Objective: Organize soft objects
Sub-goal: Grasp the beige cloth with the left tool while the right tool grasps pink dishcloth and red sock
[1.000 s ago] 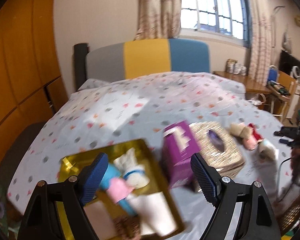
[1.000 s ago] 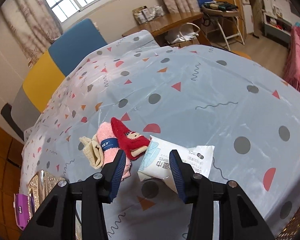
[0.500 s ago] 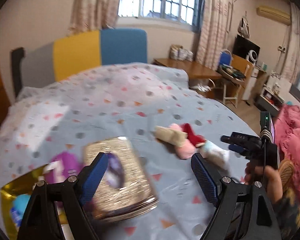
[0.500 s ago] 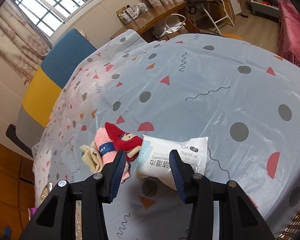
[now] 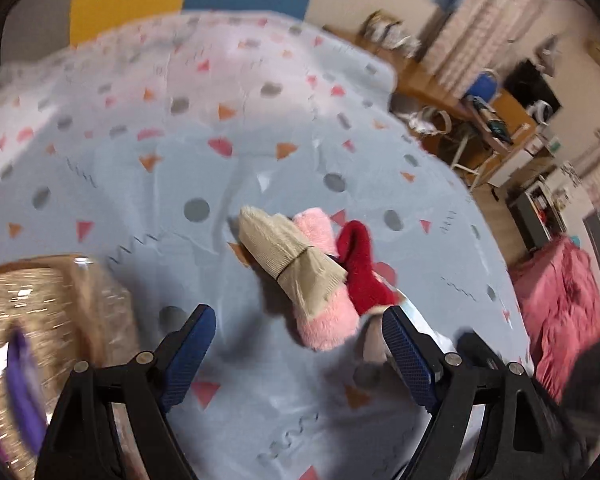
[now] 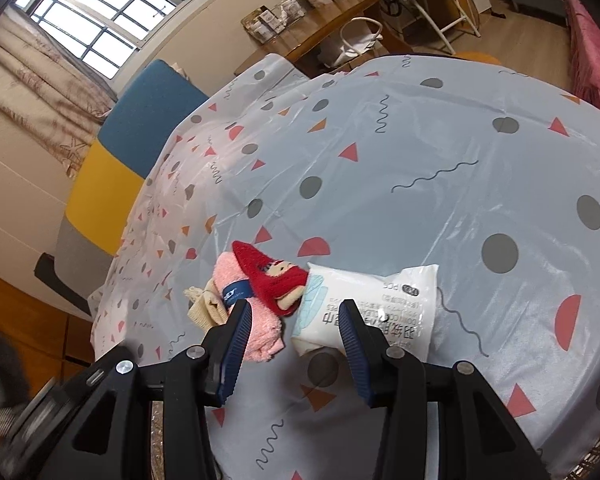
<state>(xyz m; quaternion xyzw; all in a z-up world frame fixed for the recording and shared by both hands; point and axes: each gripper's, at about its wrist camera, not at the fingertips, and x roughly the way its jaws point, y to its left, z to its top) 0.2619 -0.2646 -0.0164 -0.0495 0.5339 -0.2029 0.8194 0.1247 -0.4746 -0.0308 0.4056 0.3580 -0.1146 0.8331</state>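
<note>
A small pile lies on the patterned bedspread (image 5: pixel 180 168): a beige sock bundle (image 5: pixel 292 264) on top of a fluffy pink sock (image 5: pixel 328 324), with a red sock (image 5: pixel 360 276) beside them. My left gripper (image 5: pixel 297 312) hovers just short of the pile, open wide with nothing between its fingers. In the right wrist view, the pink sock (image 6: pixel 260 336), red sock (image 6: pixel 268 276) and beige bundle (image 6: pixel 204 308) lie left of a white wipes pack (image 6: pixel 380 304). My right gripper (image 6: pixel 296 306) stands above the red sock and the pack's end, half open, its pads touching nothing.
A glittery gold tissue box (image 5: pixel 40 312) sits at the left with a purple box (image 5: pixel 20 392) beside it. A pink blanket (image 5: pixel 560 300) lies past the bed's right edge. A wooden desk (image 6: pixel 332 28) and a chair stand beyond the bed.
The left gripper swung right, away from the gold tray and purple box, past the tissue box, and dropped toward the sock pile. The right gripper stayed over the wipes pack, rolling slightly.
</note>
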